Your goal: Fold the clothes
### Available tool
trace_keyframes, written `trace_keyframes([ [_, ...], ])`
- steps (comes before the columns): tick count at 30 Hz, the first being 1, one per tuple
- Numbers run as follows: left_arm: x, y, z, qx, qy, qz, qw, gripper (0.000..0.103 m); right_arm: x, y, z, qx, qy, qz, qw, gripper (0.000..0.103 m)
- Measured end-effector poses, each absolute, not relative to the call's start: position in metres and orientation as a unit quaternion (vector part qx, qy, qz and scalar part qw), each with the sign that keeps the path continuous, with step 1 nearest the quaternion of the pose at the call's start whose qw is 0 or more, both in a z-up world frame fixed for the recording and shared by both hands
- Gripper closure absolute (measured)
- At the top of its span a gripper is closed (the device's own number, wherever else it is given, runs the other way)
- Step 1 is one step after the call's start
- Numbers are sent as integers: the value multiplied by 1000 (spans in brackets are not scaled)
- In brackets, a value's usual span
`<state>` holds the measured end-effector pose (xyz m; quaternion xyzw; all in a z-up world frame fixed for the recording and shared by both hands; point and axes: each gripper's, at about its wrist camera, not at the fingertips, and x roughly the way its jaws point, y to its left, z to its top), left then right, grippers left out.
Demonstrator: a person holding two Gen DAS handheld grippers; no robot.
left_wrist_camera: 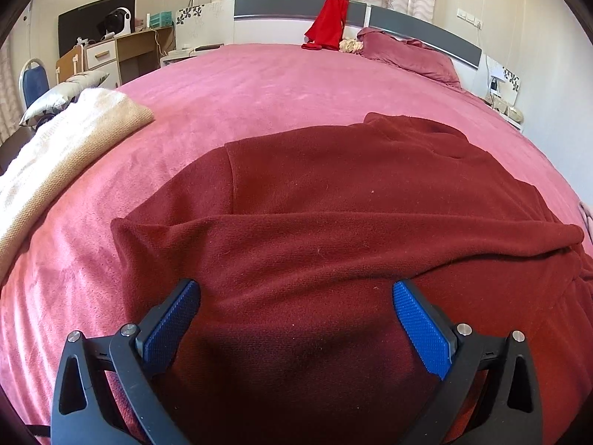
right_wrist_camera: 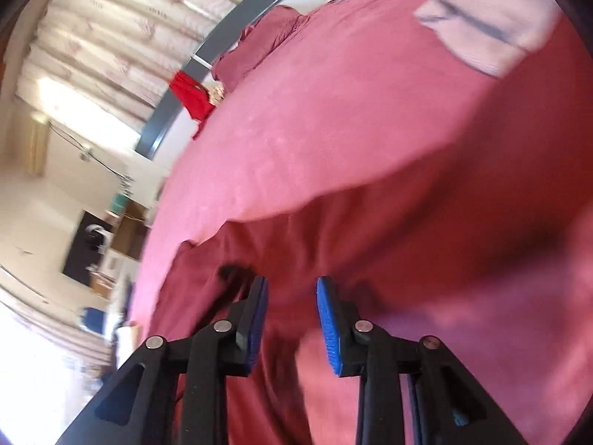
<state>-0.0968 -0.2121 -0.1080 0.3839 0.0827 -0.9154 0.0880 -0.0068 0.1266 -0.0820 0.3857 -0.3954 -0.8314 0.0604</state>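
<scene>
Two hand-held grippers are over one dark red sweater [left_wrist_camera: 333,204], which lies spread on the pink bedspread [left_wrist_camera: 241,85] of the bed, near its foot end. A sleeve or side panel lies folded across the body, making that long ridge from left to right, so I judge the fold partly done.

Left hand-held gripper [left_wrist_camera: 296,293] is spread as wide as it goes, blue pads [left_wrist_camera: 420,328] flanking bare knit, nothing pinched. It hangs low over the near hem, tilted downward, which looks like a set-up for pressing or for taking the bottom edge.

Right hand-held gripper [right_wrist_camera: 291,289] is only partly parted, with cloth behind the gap but none visibly clamped; the right wrist view is smeared, so I call it released, with some doubt. It sits at the sweater's edge where the dark red meets the bedspread.

Off to the left lies a cream knitted garment [left_wrist_camera: 74,137], kept apart, likely a finished or waiting piece. A bright red cloth [left_wrist_camera: 328,24] hangs on the headboard [left_wrist_camera: 426,31], well apart from the work.
</scene>
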Motion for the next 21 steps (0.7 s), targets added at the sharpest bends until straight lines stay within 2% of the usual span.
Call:
trace_keyframes([
  [3, -96, -210, -106, 386, 79, -915, 90, 0, 33, 130, -97, 405, -432, -802, 72, 70],
  [6, -92, -205, -102, 397, 65, -911, 85, 0, 57, 133, -104, 445, -397, -800, 68, 70],
  [9, -73, -191, -99, 414, 17, -907, 73, 0, 94, 158, -95, 454, -374, -807, 58, 70],
  [18, -19, -158, -100, 416, -98, -902, 62, 0, 92, 311, -43, 323, -422, -844, -71, 69],
  [21, -16, -159, -105, 405, -88, -907, 67, 0, 79, 358, -32, 299, -424, -850, -87, 68],
])
